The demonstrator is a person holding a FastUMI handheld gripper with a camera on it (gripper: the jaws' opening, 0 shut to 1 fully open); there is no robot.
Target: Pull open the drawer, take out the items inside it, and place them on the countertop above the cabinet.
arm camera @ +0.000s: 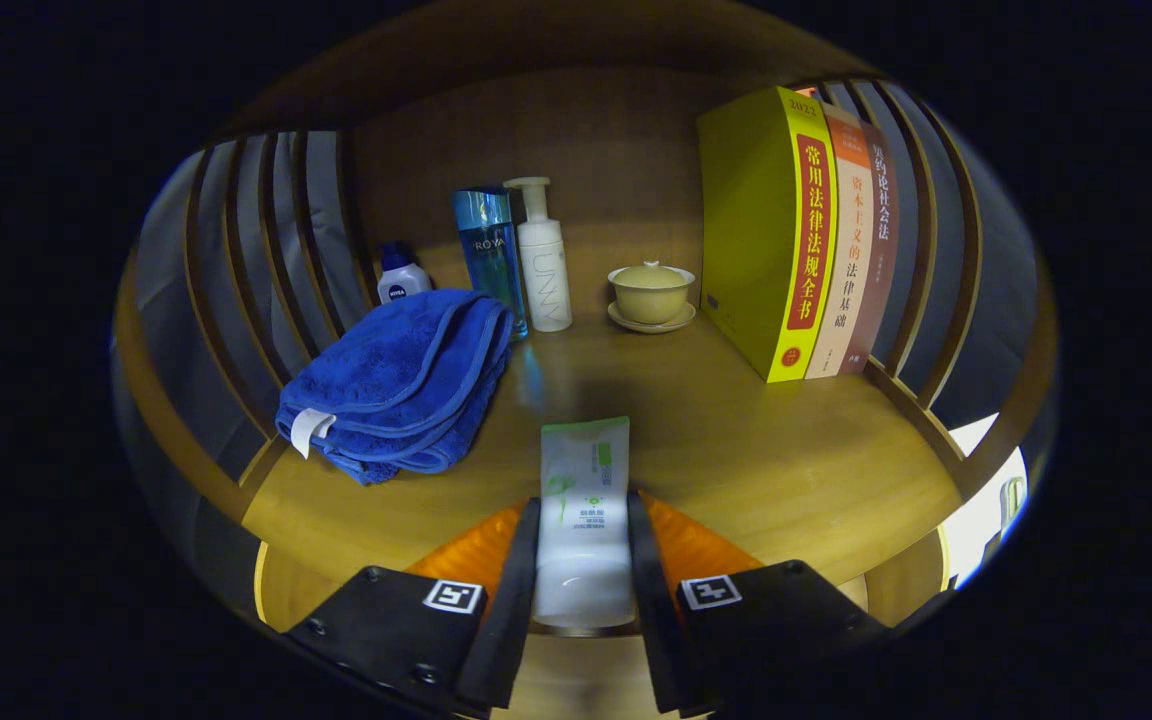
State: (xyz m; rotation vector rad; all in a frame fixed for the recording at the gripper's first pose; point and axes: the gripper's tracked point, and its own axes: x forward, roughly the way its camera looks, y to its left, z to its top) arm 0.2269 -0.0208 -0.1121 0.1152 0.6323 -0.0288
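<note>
Countertop (pixel 736 440): one tube (pixel 584 500) in gripper (pixel 584 560)

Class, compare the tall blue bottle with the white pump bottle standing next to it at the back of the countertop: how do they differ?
The blue bottle is clear-tinted with a flat squared cap; the white pump bottle is opaque with a pump spout. The pump bottle stands slightly taller. The folded towel hides the blue bottle's base; the pump bottle's base shows. Both stand upright, far beyond the claw, which grips a white tube.
</note>
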